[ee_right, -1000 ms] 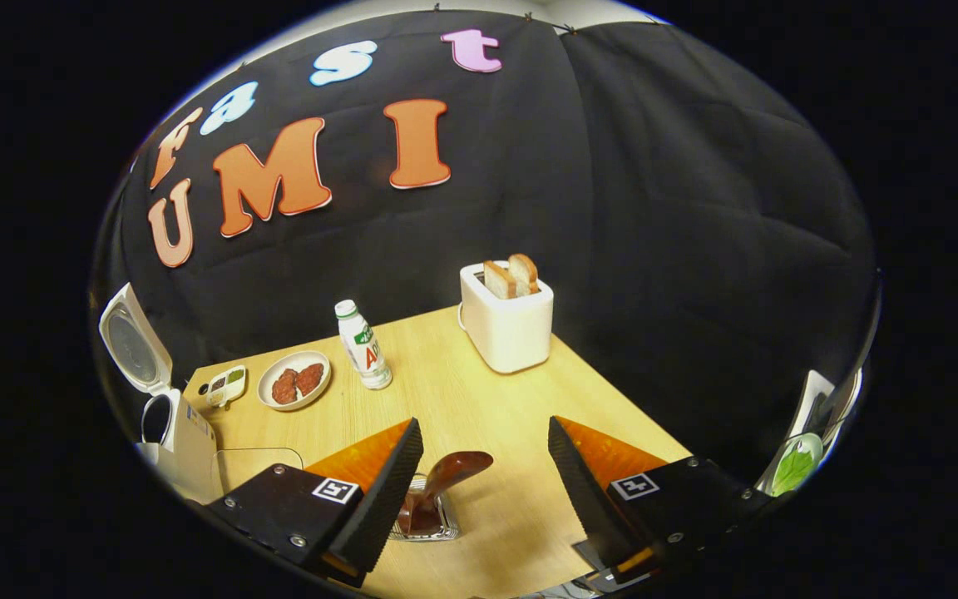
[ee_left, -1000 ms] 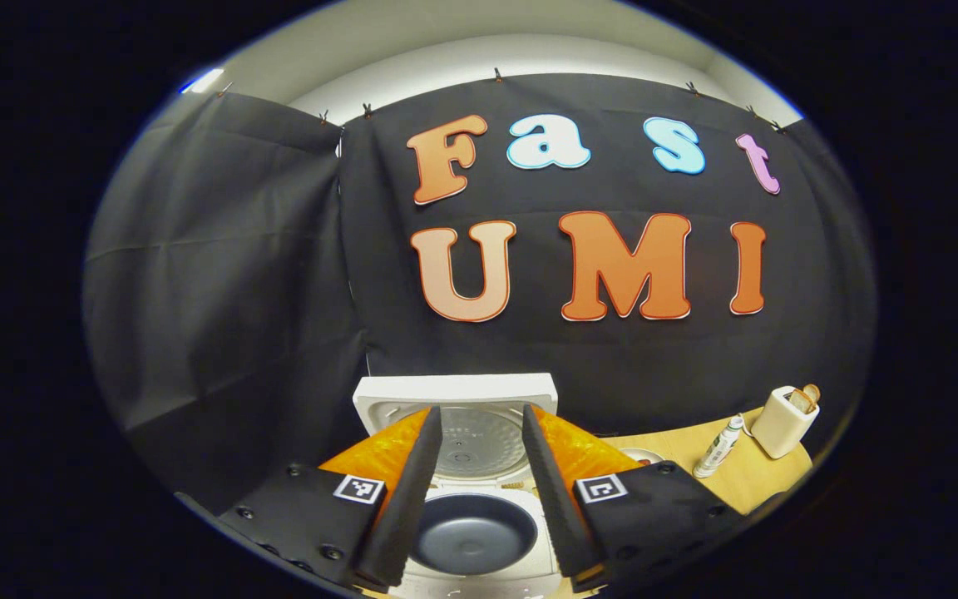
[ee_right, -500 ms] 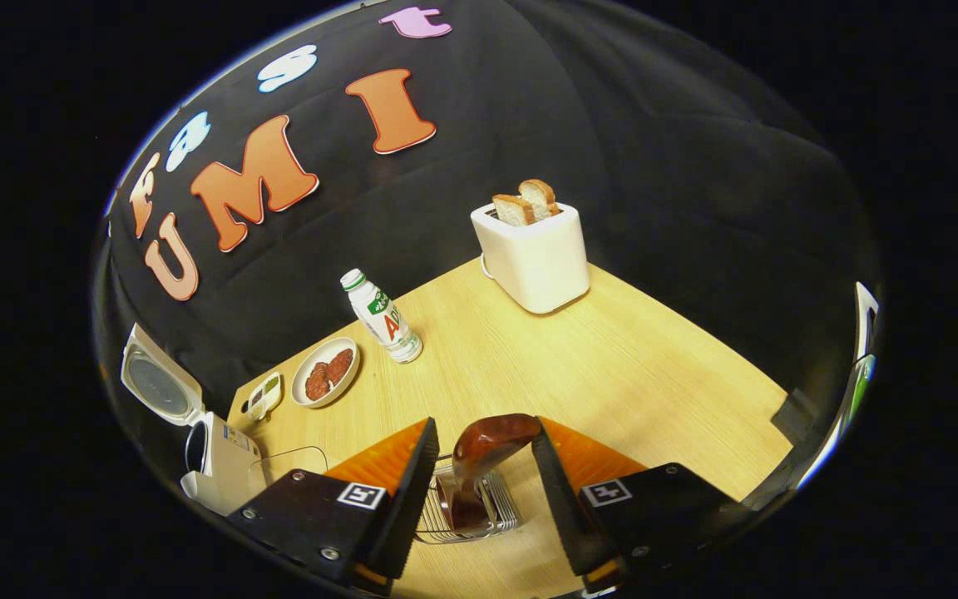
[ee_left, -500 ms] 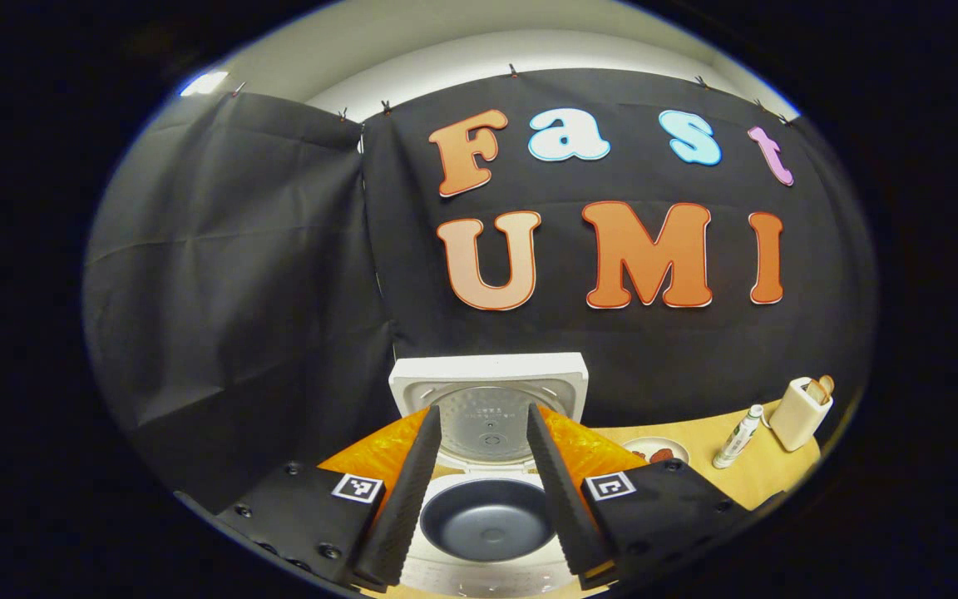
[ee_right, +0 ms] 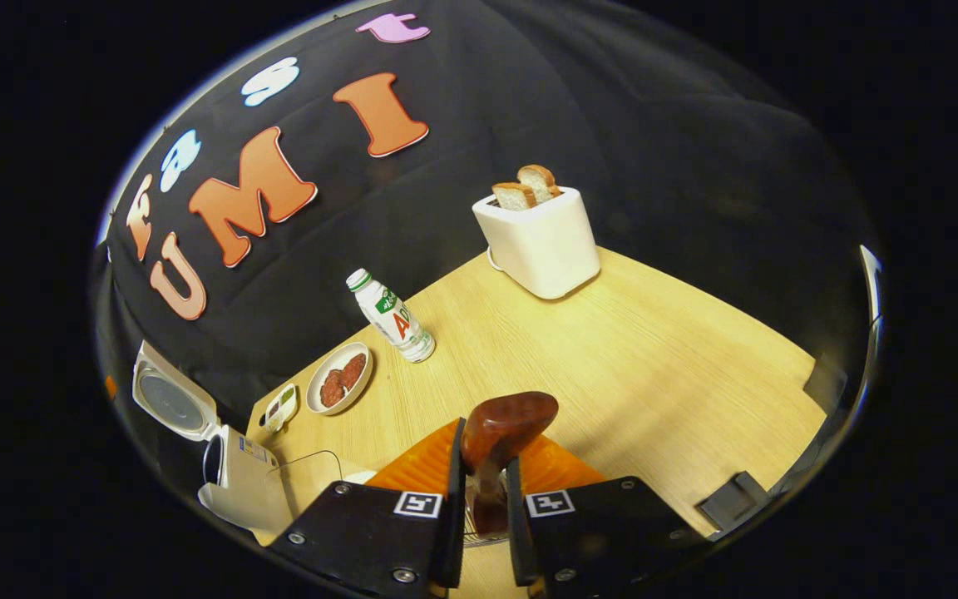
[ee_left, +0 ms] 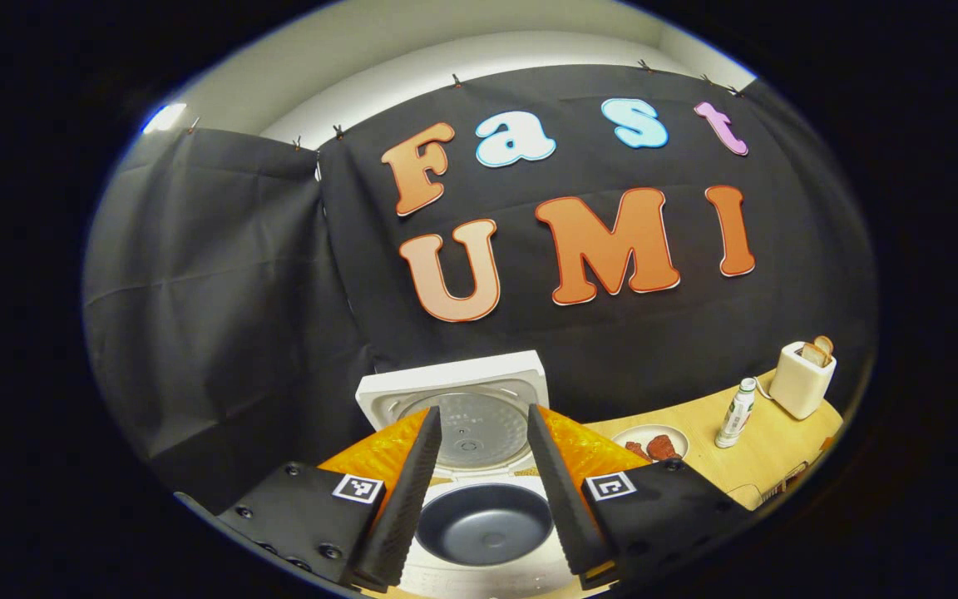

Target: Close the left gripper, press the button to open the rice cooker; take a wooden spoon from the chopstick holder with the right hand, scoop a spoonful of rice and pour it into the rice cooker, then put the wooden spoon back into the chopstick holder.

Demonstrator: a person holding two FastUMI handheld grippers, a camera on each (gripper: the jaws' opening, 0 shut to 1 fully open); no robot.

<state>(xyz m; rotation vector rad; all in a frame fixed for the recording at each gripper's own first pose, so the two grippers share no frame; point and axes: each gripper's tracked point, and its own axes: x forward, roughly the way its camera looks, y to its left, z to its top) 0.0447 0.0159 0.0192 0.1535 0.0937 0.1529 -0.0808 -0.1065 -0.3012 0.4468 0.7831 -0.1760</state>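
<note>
Between R gripper (ee_right: 479, 491) jaws: wooden spoon (ee_right: 497, 428), prob. clamped; L gripper (ee_left: 479, 499) jaws apart over rice cooker (ee_left: 479, 466).

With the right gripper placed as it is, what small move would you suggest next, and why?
Probably lift straight up: the right gripper looks shut on the spoon, which stands in the holder, and the cooker is already open.

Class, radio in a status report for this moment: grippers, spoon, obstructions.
Left gripper open over the open rice cooker. Right gripper shut on wooden spoon, spoon not yet lifted from chopstick holder. No obstruction seen.
</note>
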